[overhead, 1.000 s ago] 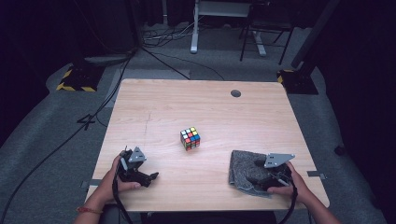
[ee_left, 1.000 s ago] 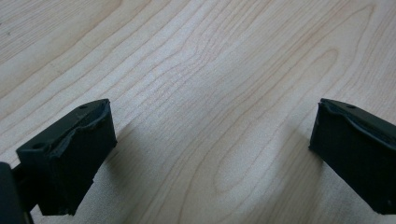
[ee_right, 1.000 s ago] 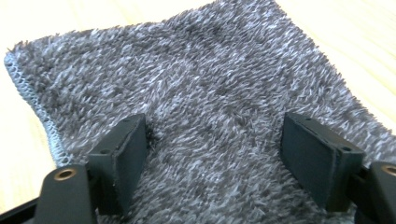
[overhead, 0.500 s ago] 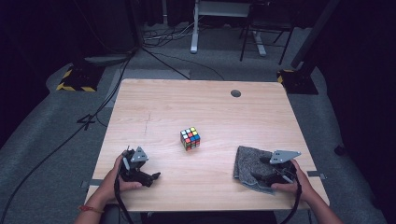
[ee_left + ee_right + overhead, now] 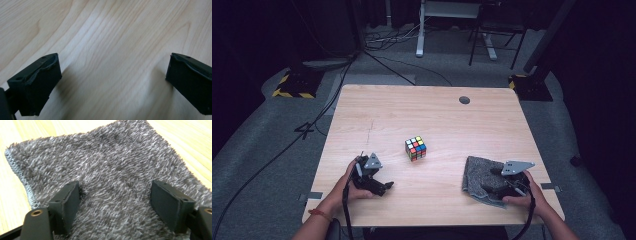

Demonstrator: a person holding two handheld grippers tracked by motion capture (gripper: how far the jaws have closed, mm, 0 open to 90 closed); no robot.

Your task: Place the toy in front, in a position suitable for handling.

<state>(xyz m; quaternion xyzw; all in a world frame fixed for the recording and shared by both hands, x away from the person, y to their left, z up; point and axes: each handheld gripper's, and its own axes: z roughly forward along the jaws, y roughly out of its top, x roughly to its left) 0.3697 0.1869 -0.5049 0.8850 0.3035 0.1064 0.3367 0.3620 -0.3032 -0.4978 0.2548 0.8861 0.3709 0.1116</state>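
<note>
A scrambled colour cube (image 5: pixel 416 148) sits near the middle of the wooden table (image 5: pixel 427 112). A grey fluffy cloth (image 5: pixel 478 176) lies flat at the front right. My right gripper (image 5: pixel 492 187) rests over that cloth, open, its jaws wide apart with the pile (image 5: pixel 112 172) spread between them and nothing pinched. My left gripper (image 5: pixel 384 187) sits at the front left, well clear of the cube, open over bare wood (image 5: pixel 112 57).
A round cable hole (image 5: pixel 464 100) marks the table's far right. Beyond the table are a dark floor with cables (image 5: pixel 377 55), a white desk leg (image 5: pixel 419 30) and yellow-black striped stands (image 5: pixel 292 90).
My right gripper has slid to the right and slightly nearer, dragging the cloth toward the table's right edge. The left gripper and the cube have stayed put.
</note>
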